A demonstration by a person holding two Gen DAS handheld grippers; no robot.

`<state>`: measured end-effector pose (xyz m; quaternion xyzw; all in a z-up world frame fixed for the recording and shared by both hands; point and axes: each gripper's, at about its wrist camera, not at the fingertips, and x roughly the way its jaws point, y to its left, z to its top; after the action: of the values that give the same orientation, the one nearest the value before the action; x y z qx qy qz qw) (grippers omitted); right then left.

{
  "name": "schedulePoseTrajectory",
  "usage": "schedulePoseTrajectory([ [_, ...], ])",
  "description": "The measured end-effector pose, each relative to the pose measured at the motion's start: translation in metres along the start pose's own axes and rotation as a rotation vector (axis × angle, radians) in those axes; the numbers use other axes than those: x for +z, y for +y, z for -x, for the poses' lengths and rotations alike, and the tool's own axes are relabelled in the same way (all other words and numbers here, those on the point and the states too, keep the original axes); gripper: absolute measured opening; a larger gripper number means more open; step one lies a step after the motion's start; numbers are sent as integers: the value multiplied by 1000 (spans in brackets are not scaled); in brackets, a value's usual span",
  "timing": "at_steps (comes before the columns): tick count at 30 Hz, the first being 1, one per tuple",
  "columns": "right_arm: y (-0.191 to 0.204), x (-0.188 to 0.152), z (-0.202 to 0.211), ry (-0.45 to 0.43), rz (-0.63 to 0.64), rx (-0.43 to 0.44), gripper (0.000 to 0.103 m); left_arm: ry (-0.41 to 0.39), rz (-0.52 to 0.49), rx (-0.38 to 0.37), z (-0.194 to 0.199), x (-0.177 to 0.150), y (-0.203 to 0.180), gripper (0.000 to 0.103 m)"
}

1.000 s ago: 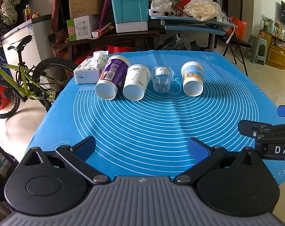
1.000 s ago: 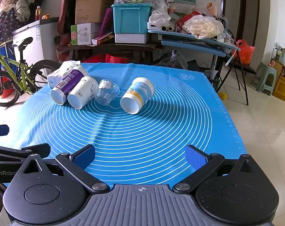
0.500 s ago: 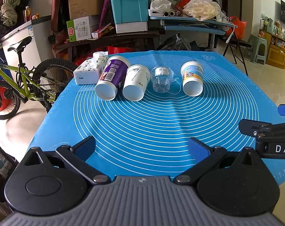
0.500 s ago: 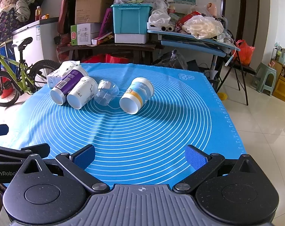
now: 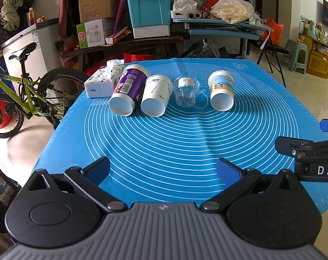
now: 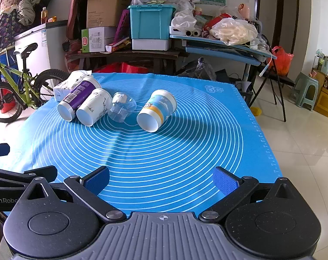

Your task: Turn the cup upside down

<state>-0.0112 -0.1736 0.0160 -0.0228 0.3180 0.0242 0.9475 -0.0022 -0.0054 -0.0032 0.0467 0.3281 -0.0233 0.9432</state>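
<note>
We noted a blue mat (image 5: pixel 174 143) with a row of things at its far side. Leftmost lay a tissue pack (image 5: pixel 103 82), touching the purple cup (image 5: pixel 129 88). That cup lay on its side, mouth toward us, against the white cup (image 5: pixel 156 95), also on its side. Just right of it lay a clear cup (image 5: pixel 185 92), tipped over too. The blue-and-yellow cup (image 5: pixel 221 90) lay on its side a little apart, at the right end of the row. All four cups were well apart from both grippers. We saw the left gripper (image 5: pixel 163 170) at the near edge, jaws spread wide, grasping nothing. The right gripper (image 6: pixel 160 179) hung beside it, likewise released and empty.
</note>
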Motion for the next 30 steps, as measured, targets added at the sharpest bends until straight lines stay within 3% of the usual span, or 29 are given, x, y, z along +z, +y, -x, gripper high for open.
schedulePoseTrajectory([
  [14,-9,7,-6,-11,-8,-7,103,-13,-11,5,-10,10,-4,102],
  [30,-50,20,-51,-25,-60,-77,103,-93,-31,15,-75,43,-24,102],
])
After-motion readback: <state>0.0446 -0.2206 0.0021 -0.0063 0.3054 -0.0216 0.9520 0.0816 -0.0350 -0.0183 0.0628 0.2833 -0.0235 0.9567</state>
